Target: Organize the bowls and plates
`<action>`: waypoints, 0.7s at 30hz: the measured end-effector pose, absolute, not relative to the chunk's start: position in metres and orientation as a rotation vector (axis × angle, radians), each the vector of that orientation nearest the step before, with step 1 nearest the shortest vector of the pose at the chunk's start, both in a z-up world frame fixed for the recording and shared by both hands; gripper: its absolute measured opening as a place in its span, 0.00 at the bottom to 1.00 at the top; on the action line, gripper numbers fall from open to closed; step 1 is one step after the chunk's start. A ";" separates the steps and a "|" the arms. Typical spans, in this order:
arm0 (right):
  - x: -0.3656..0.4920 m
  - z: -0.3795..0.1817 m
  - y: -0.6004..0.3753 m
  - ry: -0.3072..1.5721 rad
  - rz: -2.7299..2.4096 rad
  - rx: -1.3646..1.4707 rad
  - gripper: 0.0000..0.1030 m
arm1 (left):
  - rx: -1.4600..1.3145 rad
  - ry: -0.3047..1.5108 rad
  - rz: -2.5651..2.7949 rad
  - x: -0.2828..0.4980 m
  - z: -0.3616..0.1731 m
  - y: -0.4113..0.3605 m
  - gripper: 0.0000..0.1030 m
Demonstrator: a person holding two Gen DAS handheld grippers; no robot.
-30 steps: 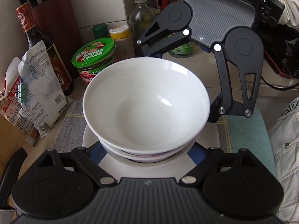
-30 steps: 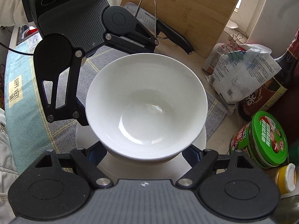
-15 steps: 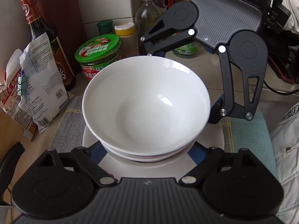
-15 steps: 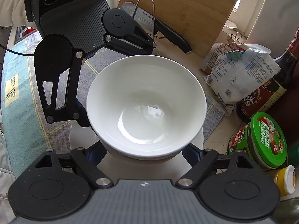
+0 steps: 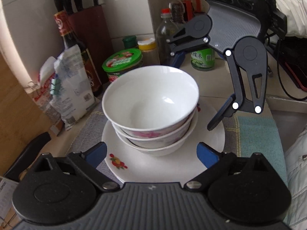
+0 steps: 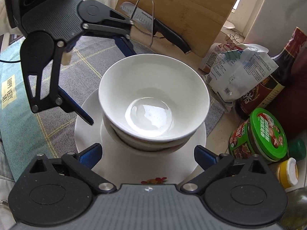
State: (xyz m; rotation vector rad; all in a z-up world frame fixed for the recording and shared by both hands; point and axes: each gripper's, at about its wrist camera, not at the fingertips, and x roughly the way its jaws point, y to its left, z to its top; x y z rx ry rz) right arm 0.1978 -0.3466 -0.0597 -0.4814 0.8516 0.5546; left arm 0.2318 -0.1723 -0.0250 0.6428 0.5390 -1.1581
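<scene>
Kitchen counter's teal mat (image 6: 11, 103) is reading "HAPPY VERY DAY" beside the plate (image 6: 92, 115), which is carrying stacked bowls (image 6: 153, 103). SUPOR knife (image 6: 153, 22) is sitting behind it. Left gripper (image 5: 151, 153) and right gripper (image 6: 146, 152) are opening, grasping nothing.

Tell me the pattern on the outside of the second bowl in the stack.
Pink flowers on white, on the second bowl; clearest in the left wrist view.

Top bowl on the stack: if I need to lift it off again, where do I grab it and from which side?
Probably the top bowl by its flared rim, jaws across the wall at the near edge, coming from above. It nests deep in the bowls beneath on the plate, so only the rim stands free. Both the left gripper and the right gripper are opening, nothing between their pads.
</scene>
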 end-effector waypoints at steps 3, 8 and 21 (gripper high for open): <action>0.185 -0.048 -0.348 0.844 0.480 -0.443 1.00 | 0.546 0.450 -1.066 0.216 -0.005 -0.152 0.99; 0.160 -0.013 -0.335 0.802 0.304 -0.364 1.00 | 0.407 0.332 -0.855 0.194 0.023 -0.125 0.99; 0.080 -0.003 -0.271 0.830 -0.256 0.110 1.00 | 0.146 0.571 -0.717 0.129 0.020 -0.070 0.99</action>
